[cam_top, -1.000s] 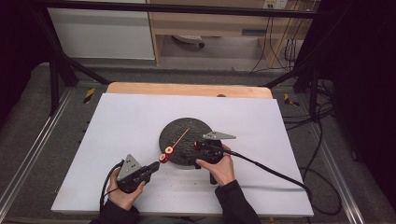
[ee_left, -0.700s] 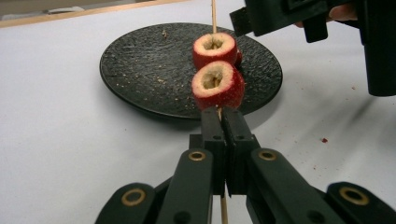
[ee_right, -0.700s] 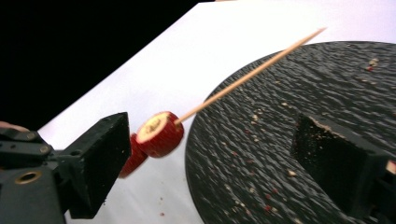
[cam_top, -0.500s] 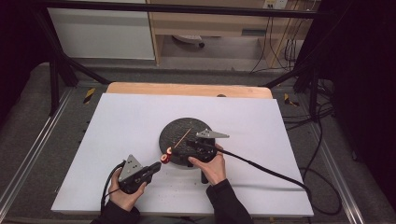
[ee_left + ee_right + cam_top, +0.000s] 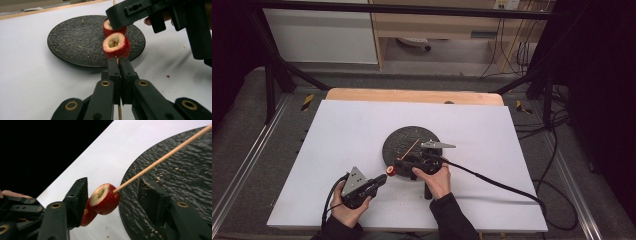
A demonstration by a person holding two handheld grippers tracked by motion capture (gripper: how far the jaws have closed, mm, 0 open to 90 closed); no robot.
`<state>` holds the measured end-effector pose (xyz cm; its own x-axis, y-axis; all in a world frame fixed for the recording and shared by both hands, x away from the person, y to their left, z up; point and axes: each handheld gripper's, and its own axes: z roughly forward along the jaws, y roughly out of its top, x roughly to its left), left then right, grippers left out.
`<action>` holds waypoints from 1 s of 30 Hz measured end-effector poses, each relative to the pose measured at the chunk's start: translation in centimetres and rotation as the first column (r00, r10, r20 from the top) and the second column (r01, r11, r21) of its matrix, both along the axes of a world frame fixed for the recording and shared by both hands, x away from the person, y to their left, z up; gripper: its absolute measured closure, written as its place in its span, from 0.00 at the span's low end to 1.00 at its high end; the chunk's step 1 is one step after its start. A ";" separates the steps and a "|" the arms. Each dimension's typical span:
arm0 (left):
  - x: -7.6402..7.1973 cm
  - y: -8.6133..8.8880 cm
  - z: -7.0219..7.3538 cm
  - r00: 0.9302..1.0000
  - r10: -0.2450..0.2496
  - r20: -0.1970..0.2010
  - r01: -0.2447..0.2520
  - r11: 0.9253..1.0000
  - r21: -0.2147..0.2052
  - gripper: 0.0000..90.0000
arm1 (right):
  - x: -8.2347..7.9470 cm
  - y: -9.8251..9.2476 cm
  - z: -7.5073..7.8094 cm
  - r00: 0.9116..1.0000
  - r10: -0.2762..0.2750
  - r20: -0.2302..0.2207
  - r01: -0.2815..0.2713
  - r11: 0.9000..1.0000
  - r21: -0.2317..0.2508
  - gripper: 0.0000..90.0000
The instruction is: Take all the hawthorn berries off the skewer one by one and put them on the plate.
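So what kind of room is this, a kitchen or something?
Probably a lab or workshop rather than a kitchen. A dark metal frame stands around the white table, loose cables trail across the floor, and plain cabinets line the back wall.

White-covered table (image 5: 362, 125), wooden edge; grey carpeted floor (image 5: 242, 130); white cabinet (image 5: 319, 35); wooden shelving (image 5: 437, 22); dark surroundings.

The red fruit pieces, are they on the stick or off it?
On. Both red fruit pieces are threaded on the wooden skewer, held by the shut left gripper.
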<state>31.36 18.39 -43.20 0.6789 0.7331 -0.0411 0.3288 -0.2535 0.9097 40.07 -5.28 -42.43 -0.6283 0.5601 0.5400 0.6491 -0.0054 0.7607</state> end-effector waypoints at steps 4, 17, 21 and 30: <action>0.0 -0.1 0.0 1.000 -0.003 0.001 0.003 1.000 0.003 0.98 | 0.0 0.1 -0.1 0.999 0.019 -0.027 -0.019 1.000 0.020 0.60; -0.1 0.0 0.1 1.000 -0.003 0.016 0.003 1.000 -0.006 0.98 | 0.1 -0.1 0.3 0.999 0.033 -0.038 -0.031 0.999 0.042 0.70; -0.1 0.1 0.2 1.000 -0.001 0.020 0.001 1.000 -0.012 0.98 | 0.3 -0.3 0.7 1.000 0.013 -0.021 -0.013 0.999 0.041 0.70; -0.2 0.3 0.5 1.000 -0.001 0.028 0.001 1.000 -0.022 0.98 | 1.0 -1.1 1.8 1.000 -0.023 0.007 0.022 0.999 0.033 0.71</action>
